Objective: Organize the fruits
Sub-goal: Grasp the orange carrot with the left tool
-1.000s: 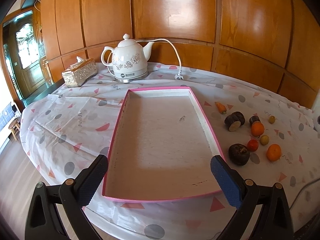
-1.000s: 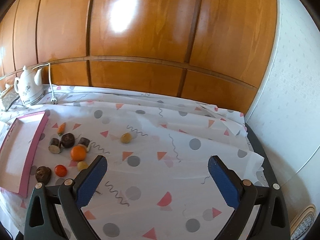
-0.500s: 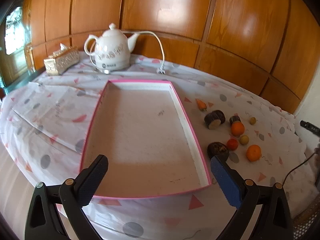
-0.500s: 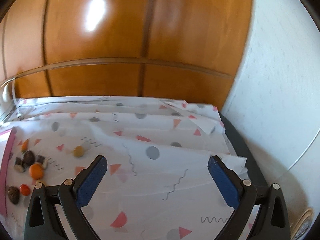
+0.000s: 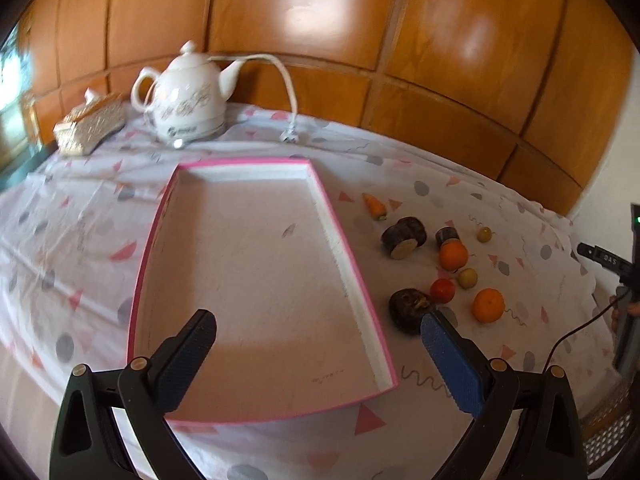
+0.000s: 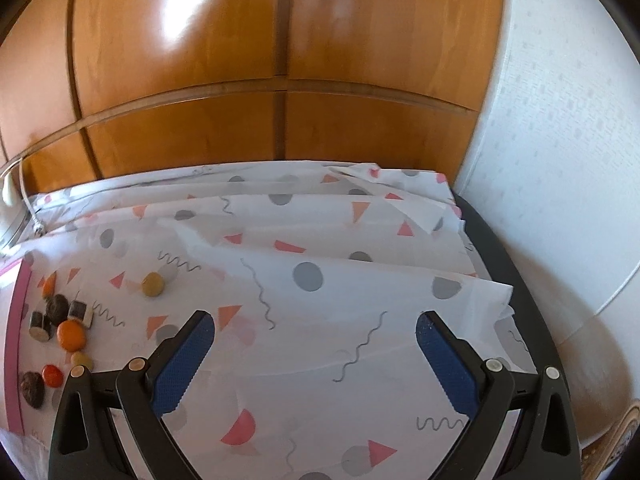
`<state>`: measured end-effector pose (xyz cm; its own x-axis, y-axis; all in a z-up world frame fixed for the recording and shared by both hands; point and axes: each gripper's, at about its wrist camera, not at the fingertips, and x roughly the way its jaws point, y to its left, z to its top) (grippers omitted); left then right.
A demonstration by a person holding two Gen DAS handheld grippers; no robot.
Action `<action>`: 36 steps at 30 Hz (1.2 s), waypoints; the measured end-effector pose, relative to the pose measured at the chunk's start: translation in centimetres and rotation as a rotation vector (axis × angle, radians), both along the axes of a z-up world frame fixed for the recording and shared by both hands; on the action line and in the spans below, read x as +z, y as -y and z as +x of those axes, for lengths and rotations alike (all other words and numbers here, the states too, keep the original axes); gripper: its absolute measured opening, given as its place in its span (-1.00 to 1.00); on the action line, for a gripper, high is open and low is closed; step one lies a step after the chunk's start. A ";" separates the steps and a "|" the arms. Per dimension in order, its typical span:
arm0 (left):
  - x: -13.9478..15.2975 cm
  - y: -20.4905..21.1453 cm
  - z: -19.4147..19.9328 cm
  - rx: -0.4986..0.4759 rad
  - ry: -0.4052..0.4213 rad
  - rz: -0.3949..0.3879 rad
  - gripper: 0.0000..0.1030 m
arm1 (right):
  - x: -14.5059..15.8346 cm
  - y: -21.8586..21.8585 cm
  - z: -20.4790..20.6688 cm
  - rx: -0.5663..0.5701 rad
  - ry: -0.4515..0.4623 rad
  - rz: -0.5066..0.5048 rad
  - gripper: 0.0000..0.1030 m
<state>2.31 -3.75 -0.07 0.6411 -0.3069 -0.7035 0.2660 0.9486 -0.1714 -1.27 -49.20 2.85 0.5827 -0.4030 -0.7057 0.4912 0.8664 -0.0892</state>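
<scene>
An empty pink-rimmed tray (image 5: 352, 276) lies on the patterned tablecloth. My left gripper (image 5: 318, 340) is open and empty above the tray's near right part. Right of the tray lie several fruits: two oranges (image 5: 453, 256) (image 5: 487, 305), a small red fruit (image 5: 442, 290), a dark fruit (image 5: 410, 309), a small carrot (image 5: 375, 205). My right gripper (image 6: 314, 342) is open and empty over bare cloth. In its view the fruits lie far left: an orange (image 6: 71, 335), a red fruit (image 6: 52, 375), a yellow-brown fruit (image 6: 153, 284).
A white electric kettle (image 5: 188, 94) with a cord and a gold tissue box (image 5: 90, 124) stand at the back left. Wooden wall panels close the back. A white wall (image 6: 560, 160) and the table's dark edge (image 6: 516, 280) lie to the right.
The left view has shifted so the tray and fruits sit further left and nearer. The right view has swung a little back leftward; the fruits show more. Both grippers stay open.
</scene>
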 end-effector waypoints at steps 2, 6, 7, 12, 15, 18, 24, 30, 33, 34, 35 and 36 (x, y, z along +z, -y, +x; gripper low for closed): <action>0.4 0.6 0.3 -0.024 0.018 0.021 0.99 | -0.1 -0.6 0.2 0.024 -0.012 -0.021 0.99; 0.8 1.2 1.5 -0.053 0.027 0.010 0.99 | -0.3 -1.1 0.5 0.025 -0.034 -0.059 0.97; 1.0 1.3 1.8 -0.055 0.028 0.011 0.99 | -0.3 -0.8 0.5 0.001 -0.043 -0.066 0.97; 1.4 2.3 4.0 -0.056 0.015 0.053 0.99 | -0.2 2.6 -0.9 -0.174 -0.037 -0.001 0.97; 1.4 3.3 5.6 -0.046 0.006 0.104 0.99 | -0.5 4.4 -1.8 -0.263 -0.031 0.054 0.97; 1.4 4.0 8.0 -0.025 -0.039 0.076 0.92 | -0.8 5.0 -2.0 -0.278 -0.039 0.084 0.96; 1.4 6.7 12.3 -0.045 -0.121 0.021 0.41 | -0.5 6.0 -2.9 -0.318 0.006 0.110 0.78; 0.1 10.7 16.6 -0.025 -0.181 0.029 0.19 | -0.9 8.6 -5.1 -0.439 0.052 0.241 0.71; -0.9 12.9 18.0 -0.034 -0.196 0.081 0.02 | -1.5 9.1 -5.1 -0.436 0.049 0.310 0.71; -1.4 13.7 18.5 -0.038 -0.196 0.101 -0.01 | -1.5 9.0 -4.9 -0.428 0.049 0.314 0.71; -2.1 14.5 19.0 -0.038 -0.210 0.117 -0.11 | -1.4 8.9 -4.8 -0.418 0.050 0.316 0.71; -2.6 14.7 19.3 -0.037 -0.226 0.120 -0.18 | -1.3 8.8 -4.7 -0.407 0.054 0.318 0.71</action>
